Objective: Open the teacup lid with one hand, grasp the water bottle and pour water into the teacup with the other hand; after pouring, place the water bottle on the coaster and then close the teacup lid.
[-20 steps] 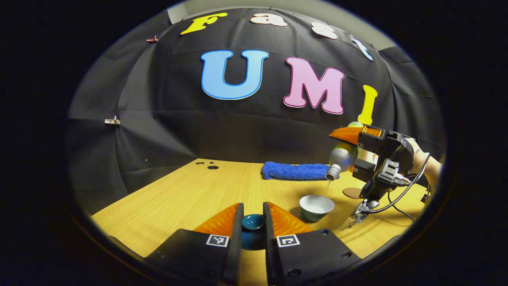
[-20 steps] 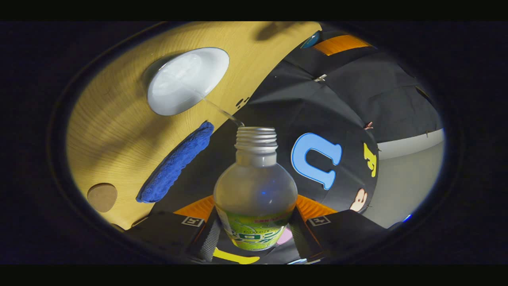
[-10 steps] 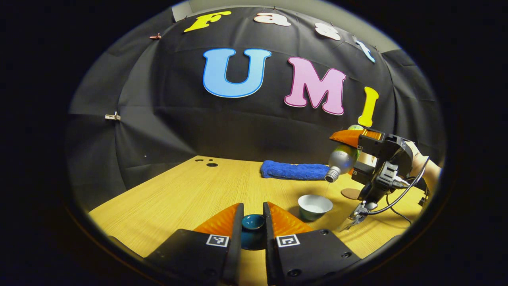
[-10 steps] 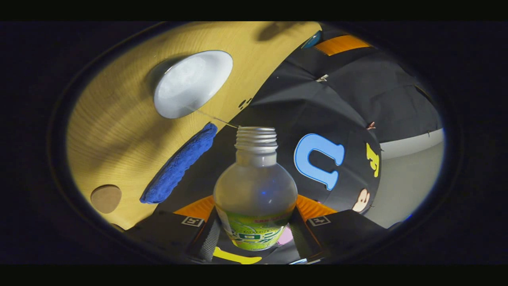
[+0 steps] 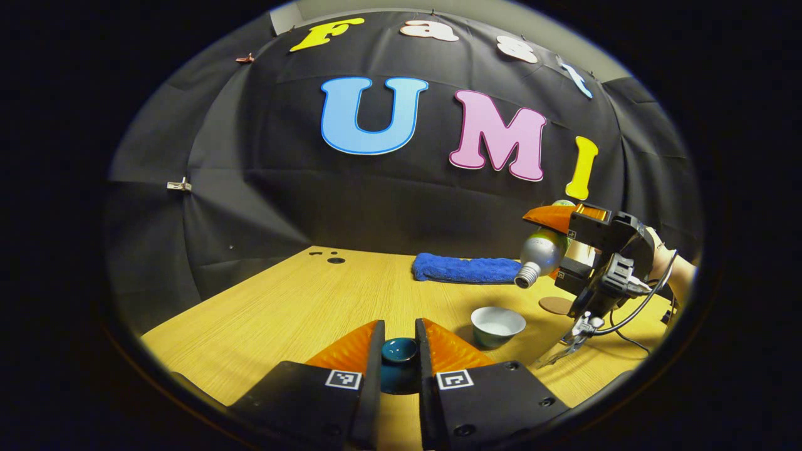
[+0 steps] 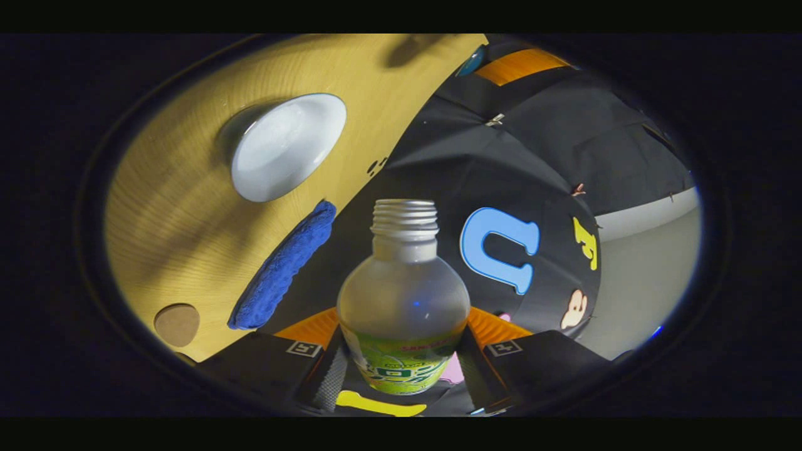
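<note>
Low centre of the left gripper view, left gripper (image 5: 399, 351) has both fingers pressed on the dark teal teacup lid (image 5: 399, 352), held just above the wooden table (image 5: 294, 313); lid's hollow side faces up. Right of it, teacup (image 5: 498, 326) stands upright and uncovered on the table, pale inside, apart from the lid. Behind it a blue towel (image 5: 460, 269) lies along the table's far edge by the black cloth wall (image 5: 263, 188). Further right, water bottle (image 5: 540, 254) hangs tilted, open neck pointing down-left, above and a little right of the teacup, not touching it. Right gripper (image 5: 567, 241) grips it from the right side, with a hand (image 5: 680, 272) behind and a cable hanging below. Round brown coaster (image 5: 555, 305) lies flat on the table right of the teacup, under that gripper, bare.

Right gripper view, table runs tilted: coaster (image 6: 177, 324) far left, teacup (image 6: 285, 147) upper left seen from above, towel (image 6: 285, 266) between them and nearer centre. Bottle (image 6: 404, 300) sits centre, capless, threaded neck away from camera. Right gripper (image 6: 404, 357) jaws clamp both sides of its labelled body. Upper right, left gripper (image 6: 501, 62) edge seen.
</note>
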A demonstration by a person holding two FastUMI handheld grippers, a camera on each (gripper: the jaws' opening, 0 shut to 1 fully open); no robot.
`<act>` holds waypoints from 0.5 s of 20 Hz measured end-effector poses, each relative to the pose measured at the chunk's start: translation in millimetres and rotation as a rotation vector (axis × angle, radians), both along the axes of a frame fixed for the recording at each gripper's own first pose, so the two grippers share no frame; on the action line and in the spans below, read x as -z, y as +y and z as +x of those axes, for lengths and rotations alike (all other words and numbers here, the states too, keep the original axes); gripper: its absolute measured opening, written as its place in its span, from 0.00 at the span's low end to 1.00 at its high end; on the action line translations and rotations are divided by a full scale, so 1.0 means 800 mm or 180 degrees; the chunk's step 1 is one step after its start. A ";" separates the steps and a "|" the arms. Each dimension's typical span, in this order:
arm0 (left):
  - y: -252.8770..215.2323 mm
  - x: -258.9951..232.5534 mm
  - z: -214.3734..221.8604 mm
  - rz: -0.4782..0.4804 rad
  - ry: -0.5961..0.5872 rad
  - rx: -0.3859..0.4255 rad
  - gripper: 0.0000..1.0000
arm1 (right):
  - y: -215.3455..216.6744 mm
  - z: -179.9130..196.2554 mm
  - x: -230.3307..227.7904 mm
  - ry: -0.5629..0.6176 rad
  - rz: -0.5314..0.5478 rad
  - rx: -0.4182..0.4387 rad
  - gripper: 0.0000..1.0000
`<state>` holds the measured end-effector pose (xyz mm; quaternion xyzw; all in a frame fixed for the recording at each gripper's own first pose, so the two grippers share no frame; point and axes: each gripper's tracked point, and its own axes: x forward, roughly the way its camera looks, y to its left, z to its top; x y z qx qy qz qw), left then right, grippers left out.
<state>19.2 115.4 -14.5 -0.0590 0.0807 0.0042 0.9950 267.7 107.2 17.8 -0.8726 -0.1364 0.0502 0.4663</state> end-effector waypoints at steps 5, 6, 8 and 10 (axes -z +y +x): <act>0.002 -0.001 -0.005 0.0005 0.0005 -0.0021 0.29 | -0.023 -0.009 -0.005 0.0073 0.0462 0.0140 0.77; 0.002 -0.002 -0.005 0.0011 0.0001 -0.0027 0.29 | -0.030 -0.009 -0.003 0.0142 0.0674 0.0205 0.80; 0.001 -0.004 -0.006 0.0018 -0.0004 -0.0032 0.29 | -0.042 -0.015 -0.005 0.0283 0.1264 0.0300 0.80; -0.005 -0.004 -0.007 0.0006 -0.0005 -0.0015 0.29 | -0.060 -0.020 -0.016 0.0377 0.1816 0.0404 0.79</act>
